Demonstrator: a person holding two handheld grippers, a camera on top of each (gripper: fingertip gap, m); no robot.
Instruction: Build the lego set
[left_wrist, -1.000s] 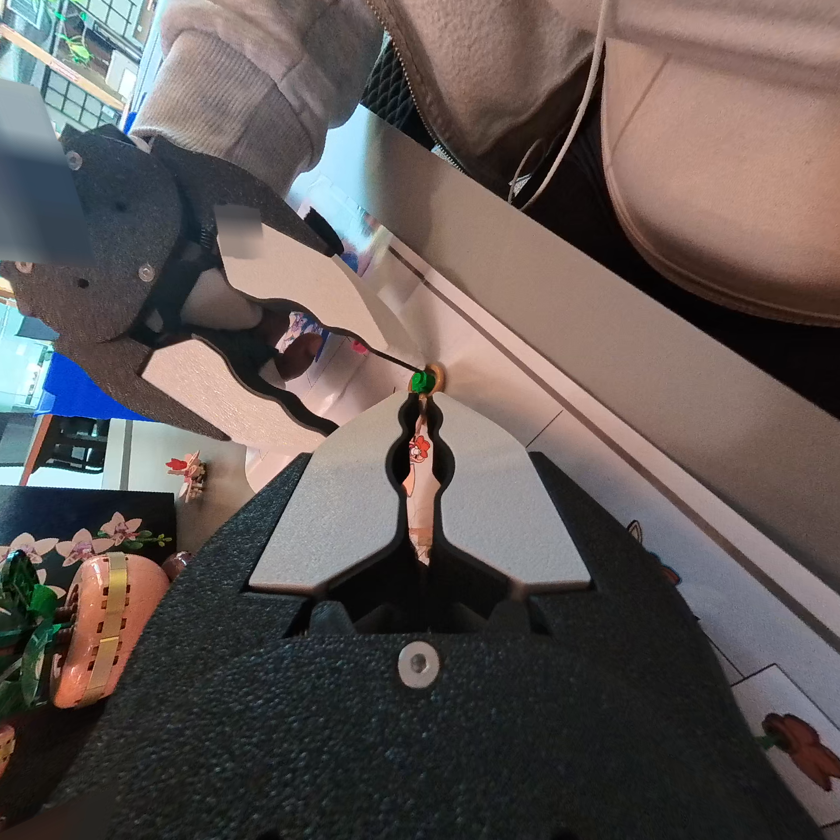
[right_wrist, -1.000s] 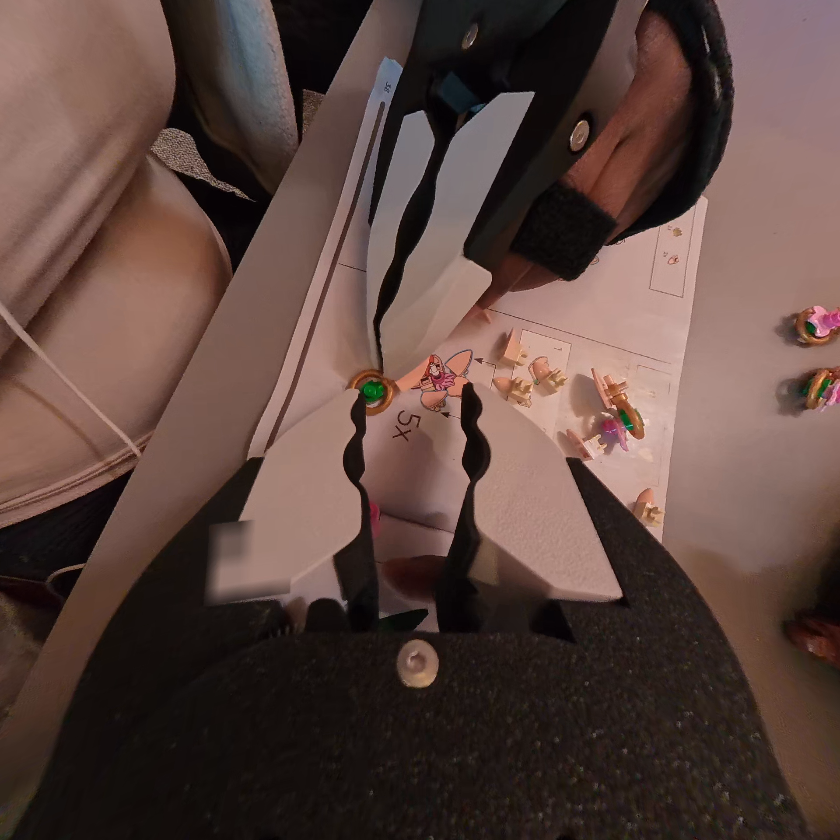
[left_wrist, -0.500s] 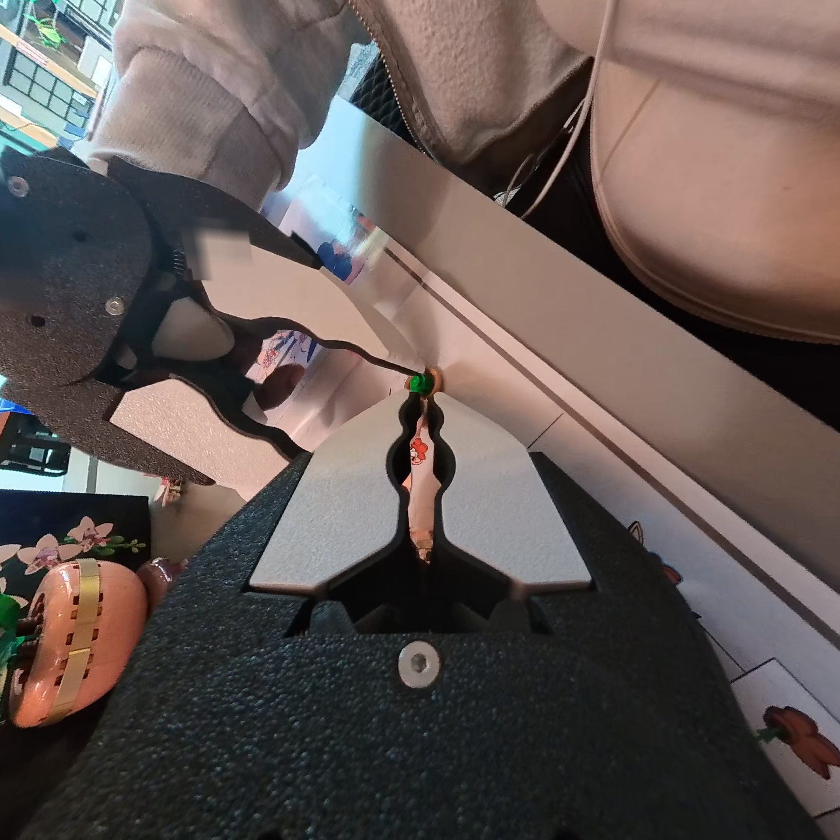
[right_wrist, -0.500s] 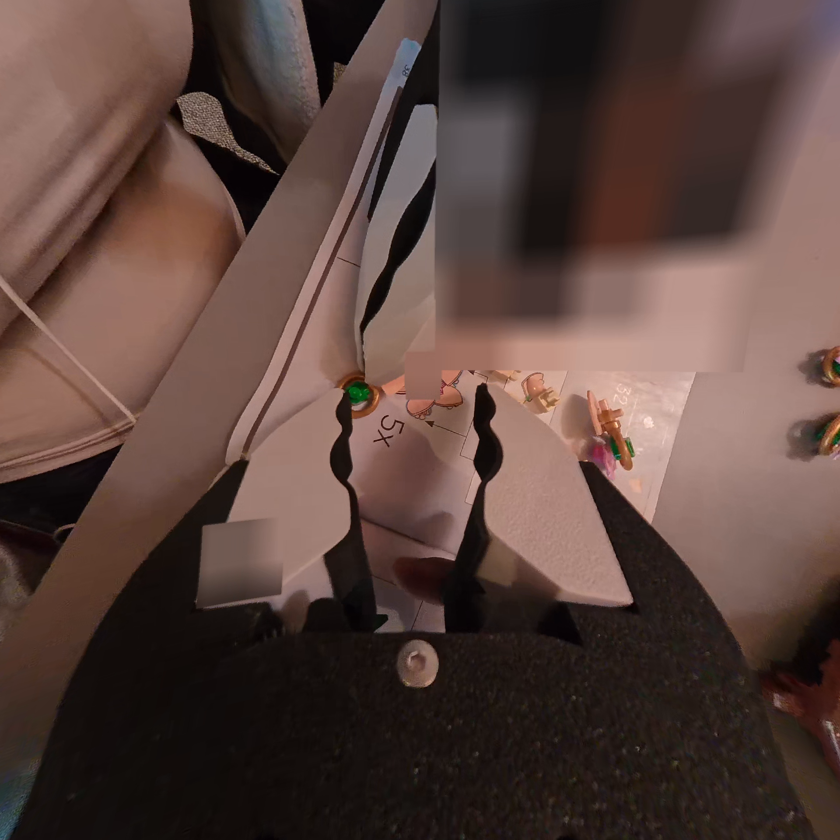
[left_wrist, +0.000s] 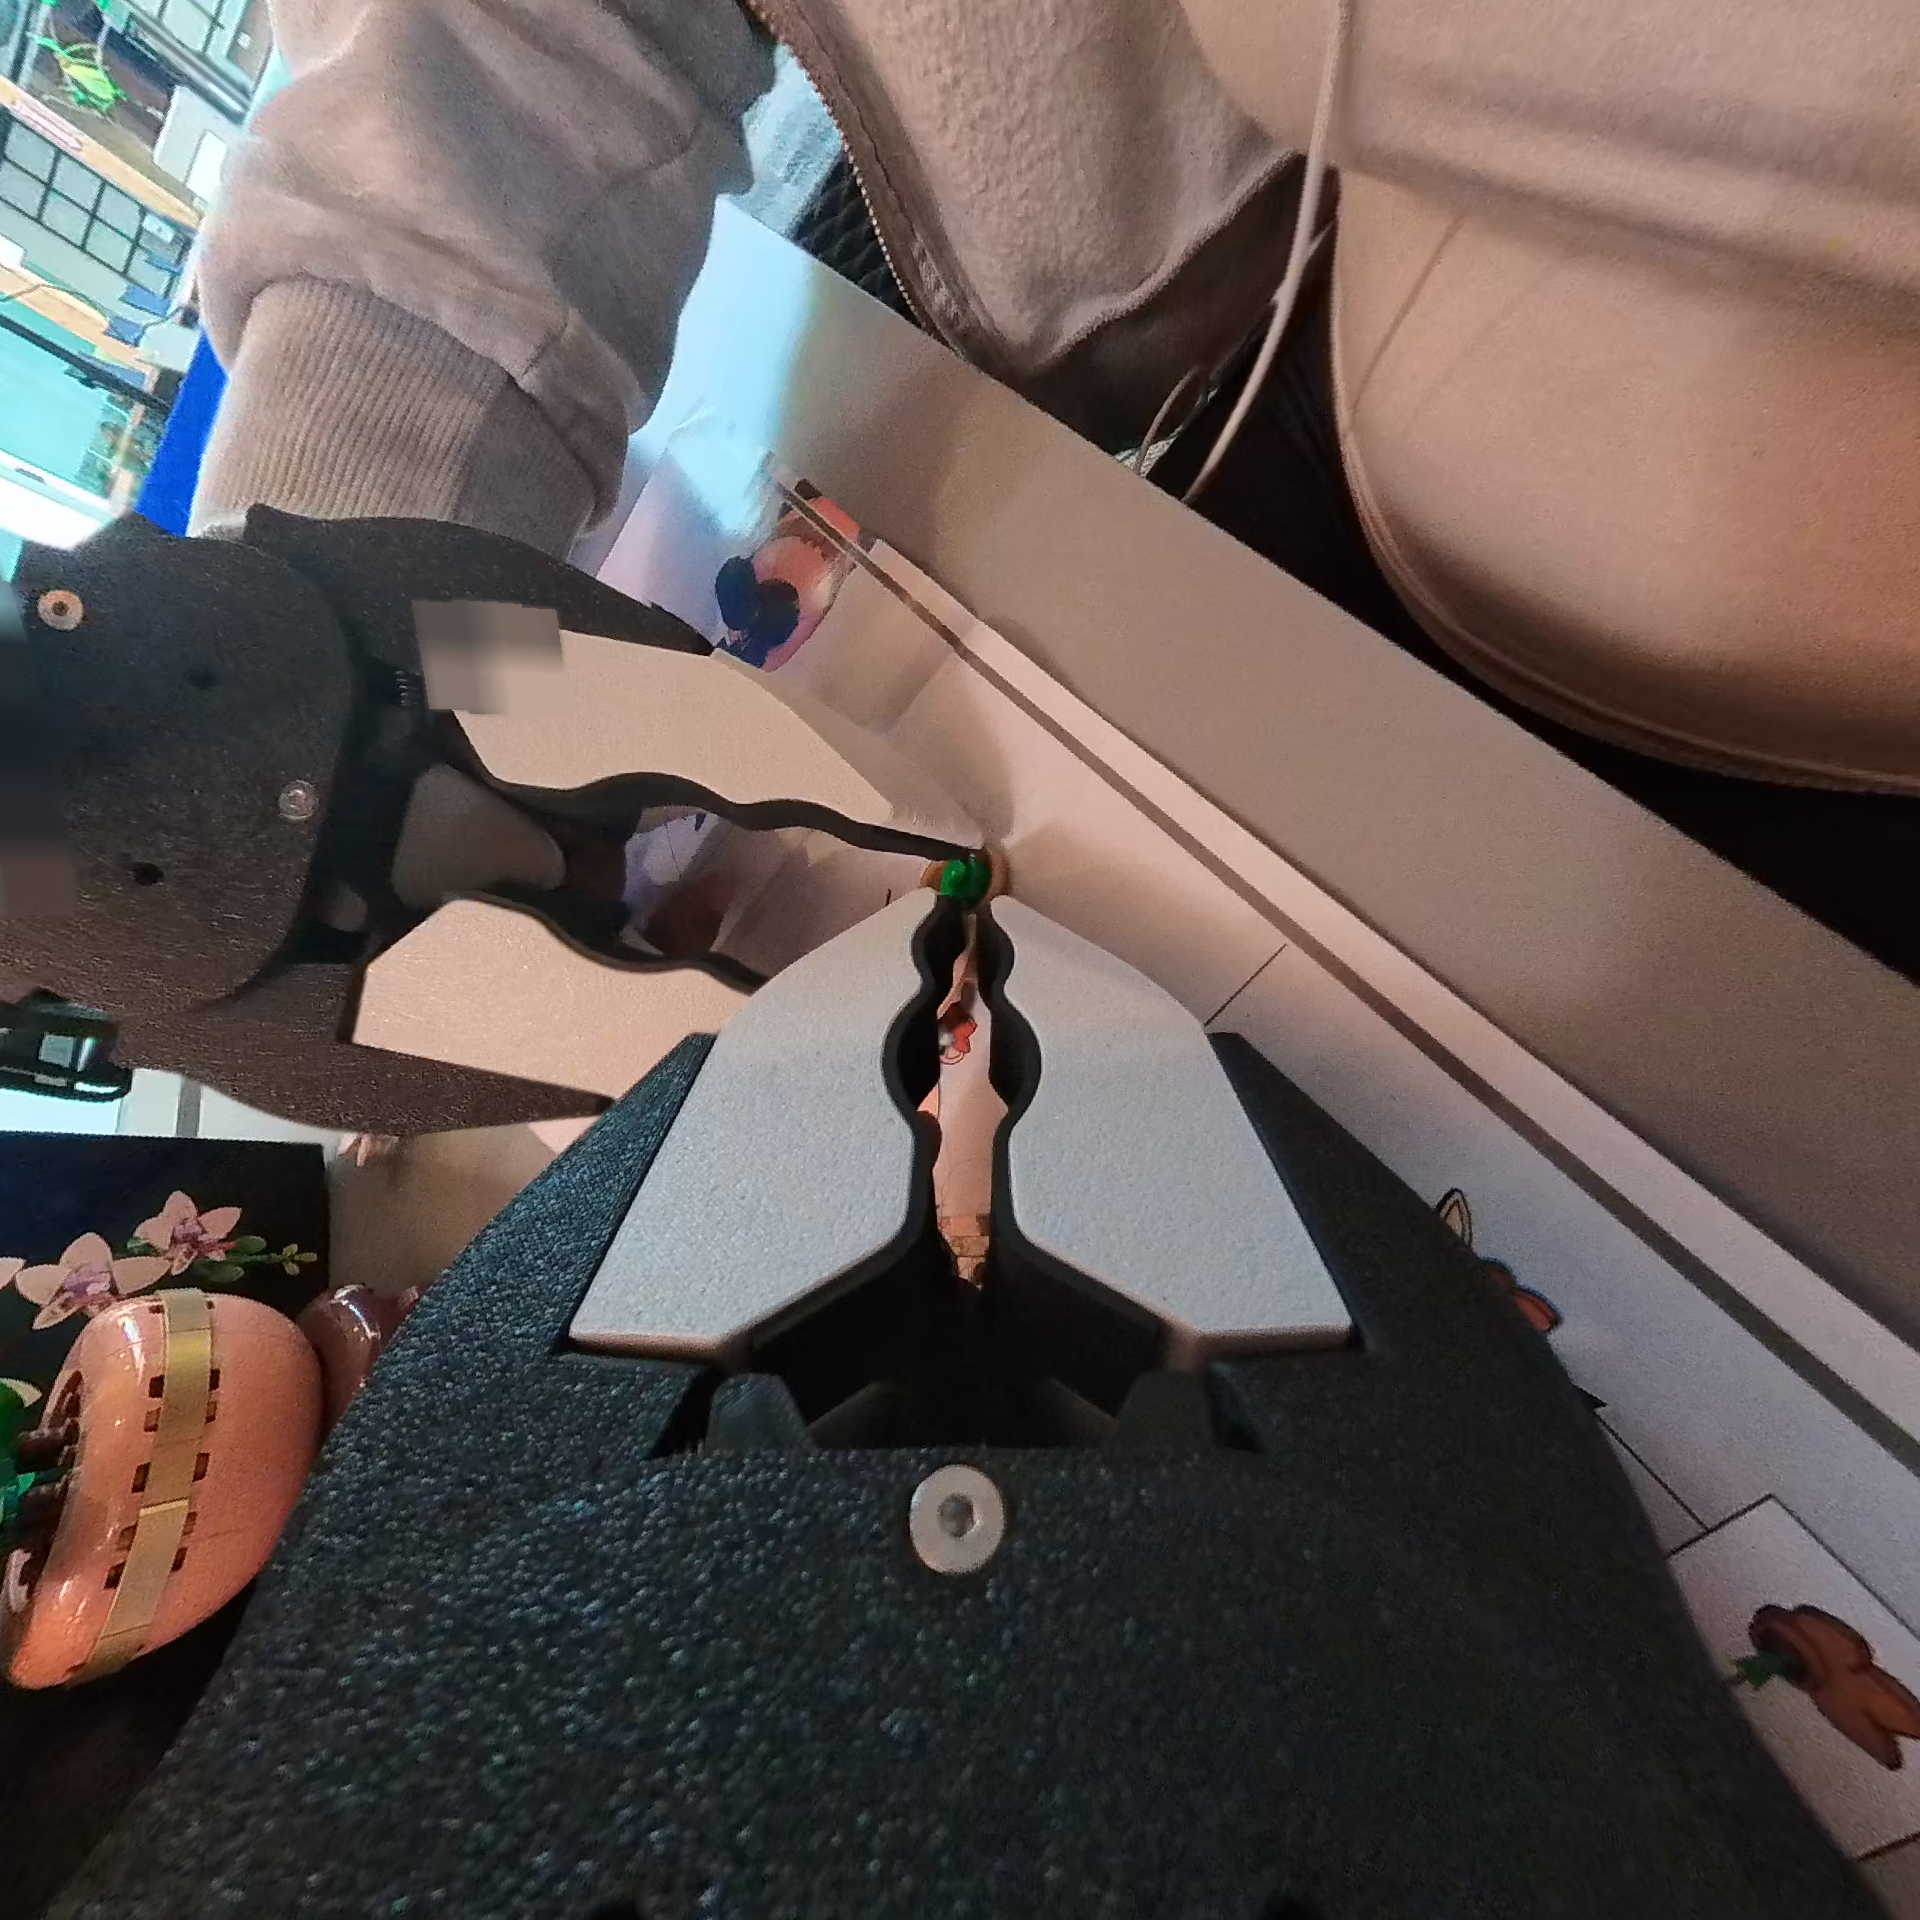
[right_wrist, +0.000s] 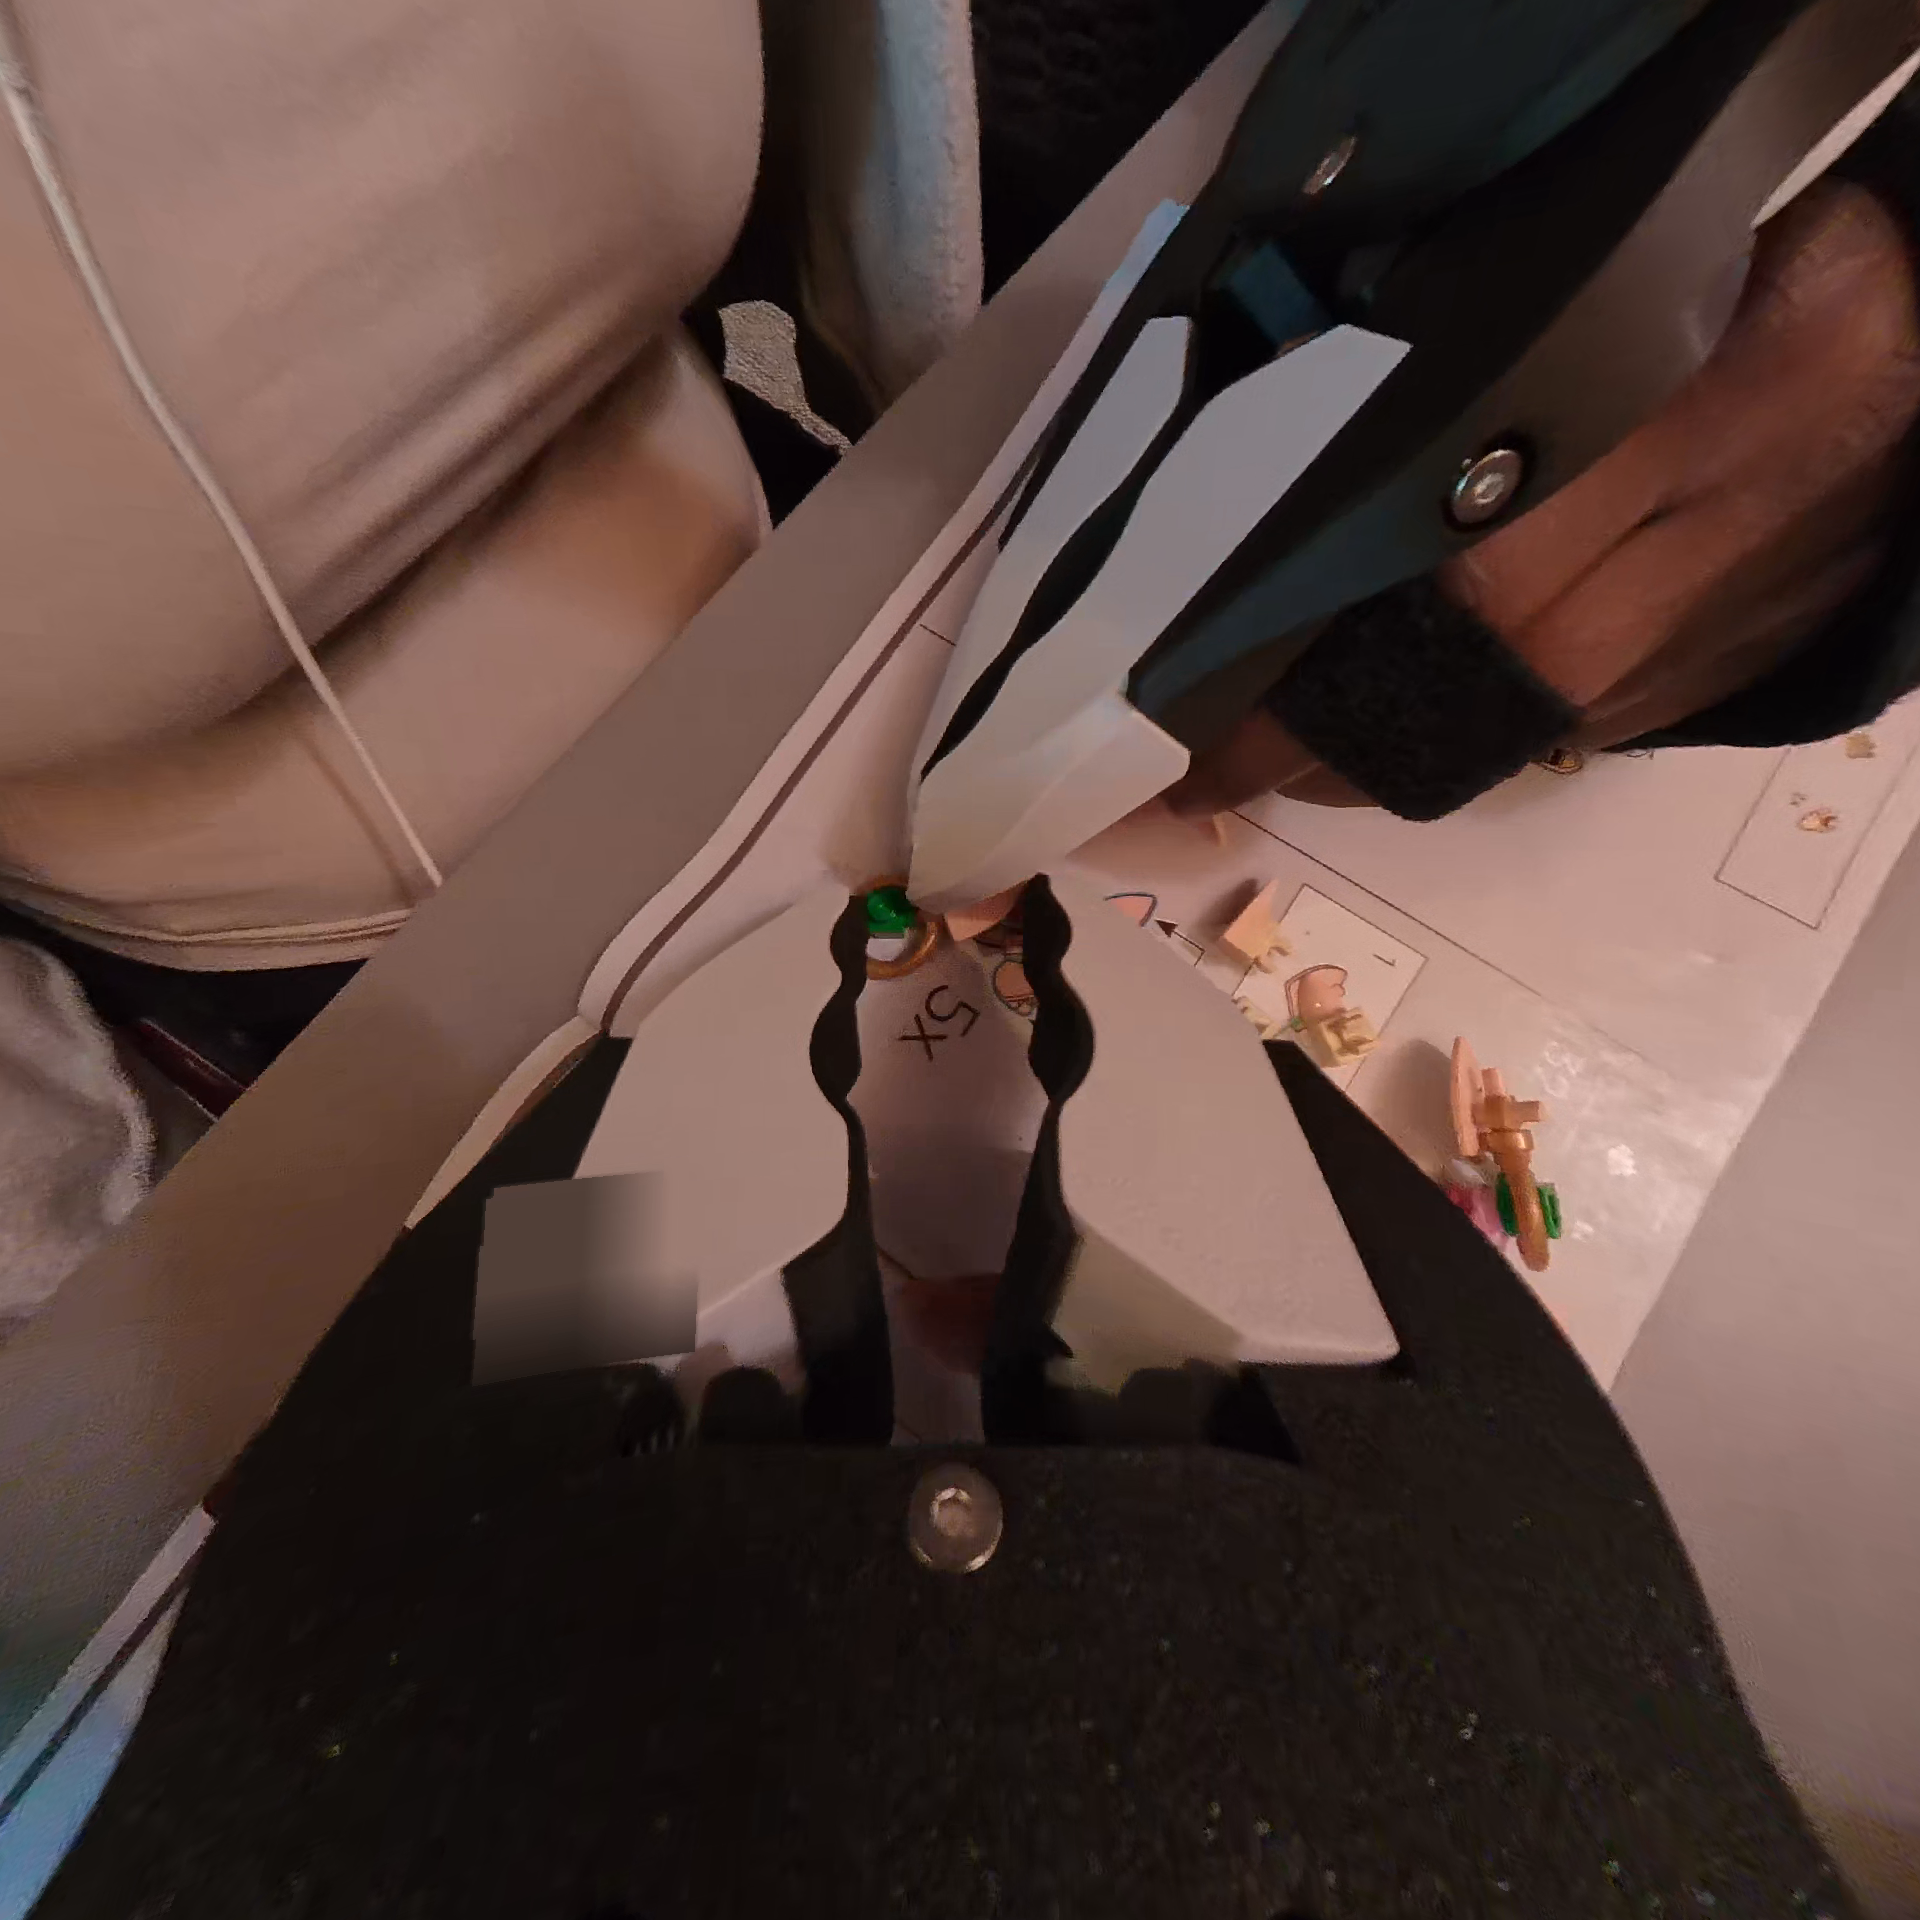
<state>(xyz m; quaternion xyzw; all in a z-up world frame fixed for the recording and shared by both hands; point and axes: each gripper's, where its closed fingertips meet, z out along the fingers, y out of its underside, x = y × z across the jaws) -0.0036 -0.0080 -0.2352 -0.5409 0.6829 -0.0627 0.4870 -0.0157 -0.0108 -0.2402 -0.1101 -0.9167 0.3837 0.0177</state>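
While my left gripper (left_wrist: 961, 914) pinches the small green piece (right_wrist: 886, 911) at its very tips above the instruction sheet (right_wrist: 1507, 997), my right gripper (right_wrist: 940, 914), jaws parted, has 1 fingertip against the gold ring (right_wrist: 902, 951). With so thin a hold, I judge a sideways nudge could flick both parts away.

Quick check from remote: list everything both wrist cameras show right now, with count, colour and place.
Green stud: one, green, pinched at the left gripper's tips.
Gold ring: one, gold, just under the stud, at the right gripper's left fingertip.
Instruction booklet: one, white, open on the table.
Loose pieces: several, tan, gold, pink, green, on the booklet.
Pink pot: one, gold-banded, left wrist view, lower left.
Table: grey.
Left gripper: shut on the stud.
Right gripper: open.
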